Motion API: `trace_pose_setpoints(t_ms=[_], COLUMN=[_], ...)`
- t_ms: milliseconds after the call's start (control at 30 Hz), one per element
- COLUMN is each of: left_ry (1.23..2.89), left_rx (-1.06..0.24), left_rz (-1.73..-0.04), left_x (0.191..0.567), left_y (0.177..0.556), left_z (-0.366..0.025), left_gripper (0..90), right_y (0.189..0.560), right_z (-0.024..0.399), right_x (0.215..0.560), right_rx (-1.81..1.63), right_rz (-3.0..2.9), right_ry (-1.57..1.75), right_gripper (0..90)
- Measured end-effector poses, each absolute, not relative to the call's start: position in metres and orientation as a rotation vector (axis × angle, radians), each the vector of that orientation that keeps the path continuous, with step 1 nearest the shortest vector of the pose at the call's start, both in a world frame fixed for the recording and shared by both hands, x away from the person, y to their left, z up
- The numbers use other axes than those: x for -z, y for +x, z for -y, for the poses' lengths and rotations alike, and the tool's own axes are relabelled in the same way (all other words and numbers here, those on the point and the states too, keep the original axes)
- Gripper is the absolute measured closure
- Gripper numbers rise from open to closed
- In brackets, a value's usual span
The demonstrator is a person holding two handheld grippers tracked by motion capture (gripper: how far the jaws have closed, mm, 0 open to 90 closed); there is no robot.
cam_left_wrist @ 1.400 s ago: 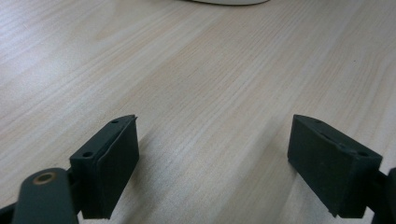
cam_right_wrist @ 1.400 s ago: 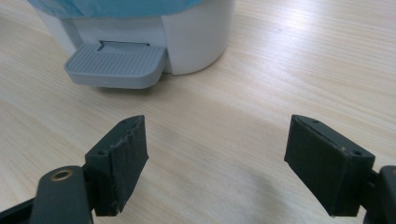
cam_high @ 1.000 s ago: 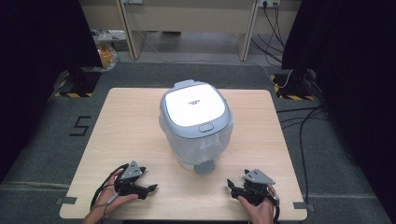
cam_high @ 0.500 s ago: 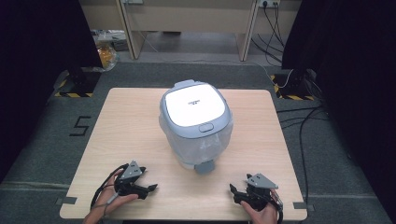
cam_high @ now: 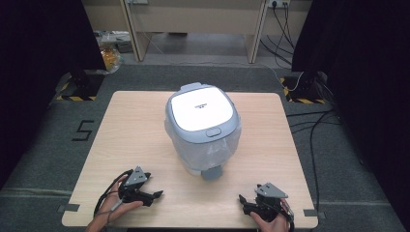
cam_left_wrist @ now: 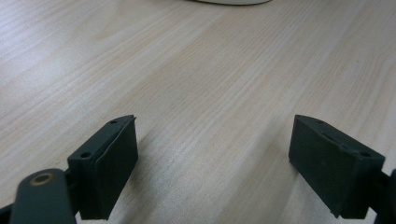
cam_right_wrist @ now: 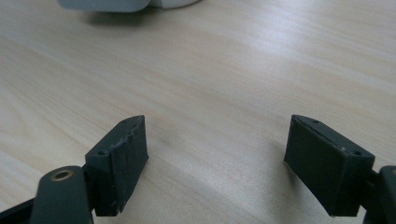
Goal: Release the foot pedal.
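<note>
A white and grey rice cooker (cam_high: pixel 203 128) with clear plastic film around its body stands in the middle of the wooden table (cam_high: pixel 135 125), lid down. My left gripper (cam_high: pixel 155 195) rests on the table near the front left, open, its jaws pointing right toward the cooker's side. In the left gripper view the left gripper (cam_left_wrist: pixel 215 120) has bare wood between its pads. My right gripper (cam_high: pixel 243 202) lies near the front right corner, open, jaws pointing left. The right gripper (cam_right_wrist: pixel 217 120) holds nothing, and the cooker's base (cam_right_wrist: pixel 121 3) shows far ahead.
Dark curtains flank the table on both sides. Cables run over the grey floor at the right (cam_high: pixel 309 121). A wooden desk frame (cam_high: pixel 193 24) stands beyond the far edge. A floor mark reading 5 (cam_high: pixel 83 130) lies left of the table.
My right gripper has slid a little toward the table's front right corner. The left gripper and the rice cooker have stayed put.
</note>
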State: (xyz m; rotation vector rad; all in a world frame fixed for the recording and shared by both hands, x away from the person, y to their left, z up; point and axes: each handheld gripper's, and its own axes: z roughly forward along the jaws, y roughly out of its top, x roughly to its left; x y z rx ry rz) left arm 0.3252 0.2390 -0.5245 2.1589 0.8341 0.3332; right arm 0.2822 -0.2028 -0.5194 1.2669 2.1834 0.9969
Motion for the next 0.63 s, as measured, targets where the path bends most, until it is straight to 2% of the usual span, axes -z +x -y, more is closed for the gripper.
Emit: trace_pose_setpoints(t_ms=[233,633], left_ry=[2.159,2.162], left_rx=[-0.334,-0.335], left_rz=[-0.835,-0.835], left_x=[0.5246,0.5244], left_y=[0.3252,0.3253], left_z=[-0.239,-0.2392], left_gripper=[14.7,14.7], right_y=[0.2819,0.2822], right_z=[0.2023,0.203], right_x=[0.5222,0.5226], right_rx=[-1.006,-1.01], right_rz=[-2.185,-2.188], right_ry=[1.259,1.252], right_gripper=[17.3,17.2])
